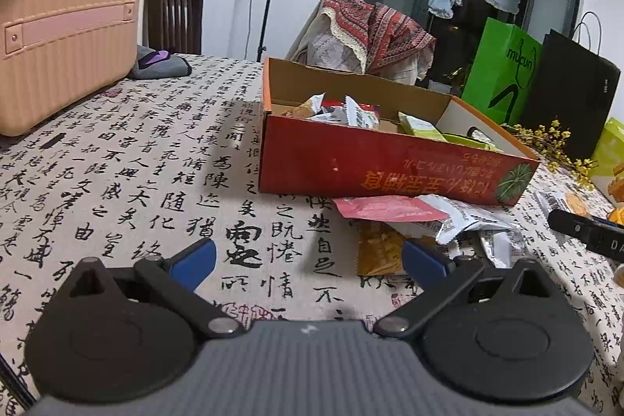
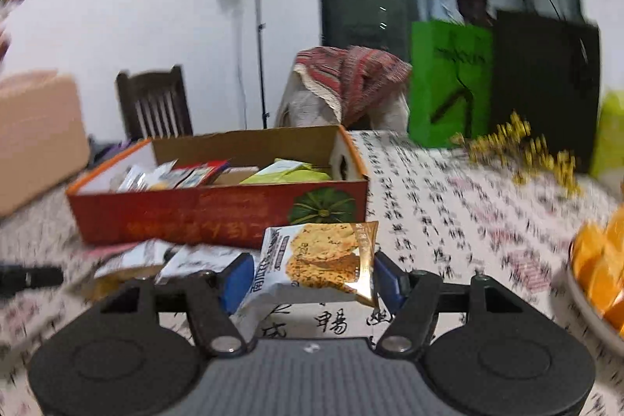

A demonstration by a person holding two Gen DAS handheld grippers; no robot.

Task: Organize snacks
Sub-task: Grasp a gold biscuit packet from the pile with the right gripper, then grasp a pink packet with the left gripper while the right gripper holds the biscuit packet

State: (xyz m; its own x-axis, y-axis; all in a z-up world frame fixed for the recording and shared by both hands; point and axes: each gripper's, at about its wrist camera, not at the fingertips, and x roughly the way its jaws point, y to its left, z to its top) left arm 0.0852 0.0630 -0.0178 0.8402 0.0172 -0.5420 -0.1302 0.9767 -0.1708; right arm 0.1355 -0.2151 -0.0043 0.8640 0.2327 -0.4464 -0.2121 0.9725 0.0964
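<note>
Table [image 1: 128,178] covered in a calligraphy-print cloth; pink case [image 1: 58,25] at its far left corner, shopping bags [image 1: 503,72] along the far edge. Red box [image 2: 218,217] at centre holds several snack packets. Right gripper [image 2: 312,275] pinches 1 cracker packet [image 2: 319,256] just before the box. Left gripper [image 1: 308,260] spread, holding nothing, beside loose packets [image 1: 448,221].

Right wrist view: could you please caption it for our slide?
Right gripper holds a white cracker packet before the red cardboard box.
</note>
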